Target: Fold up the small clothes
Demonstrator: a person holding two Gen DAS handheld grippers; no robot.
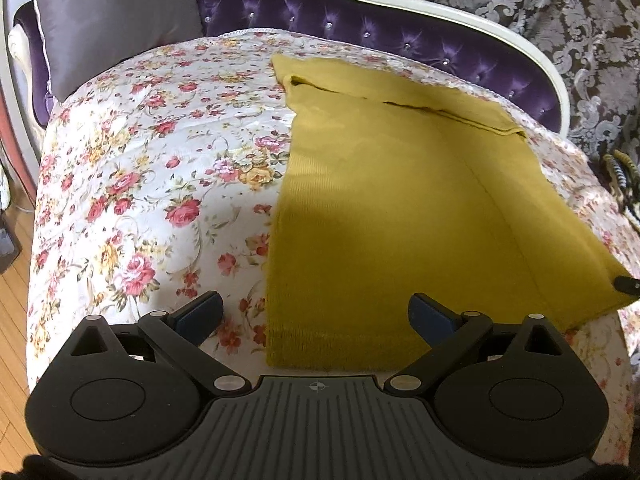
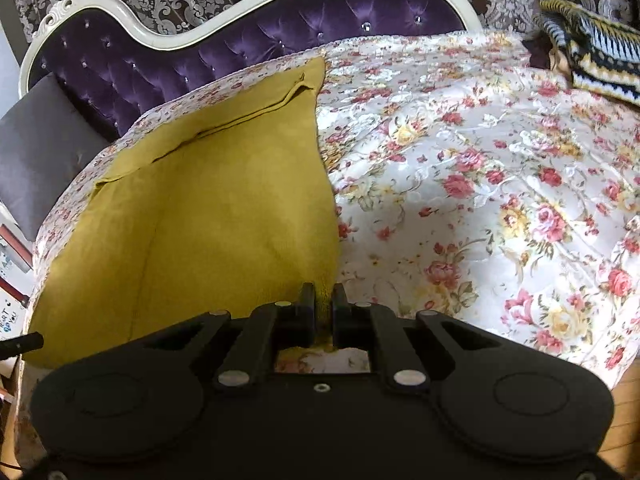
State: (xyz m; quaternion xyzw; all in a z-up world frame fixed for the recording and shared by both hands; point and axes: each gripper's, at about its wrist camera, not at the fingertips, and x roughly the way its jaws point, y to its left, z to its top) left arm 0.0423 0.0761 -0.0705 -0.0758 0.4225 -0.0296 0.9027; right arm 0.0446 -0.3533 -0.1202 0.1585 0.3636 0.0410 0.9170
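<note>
A mustard yellow knit garment (image 1: 400, 208) lies flat on the floral cover (image 1: 152, 168), a folded band along its far edge. My left gripper (image 1: 316, 312) is open, its jaws wide apart just above the garment's near left corner, holding nothing. My right gripper (image 2: 323, 300) is shut on the garment's near right corner (image 2: 322, 312), with yellow cloth pinched between the jaws. The garment (image 2: 208, 220) fills the left half of the right wrist view. The right gripper's tip (image 1: 628, 283) shows at the garment's right corner in the left wrist view.
The floral cover (image 2: 480, 184) drapes a purple tufted sofa (image 1: 360, 12) with a white frame. A grey cushion (image 1: 112, 12) stands at the far left. A striped knit item (image 2: 592, 52) lies at the far right. Wooden floor (image 1: 12, 288) is below left.
</note>
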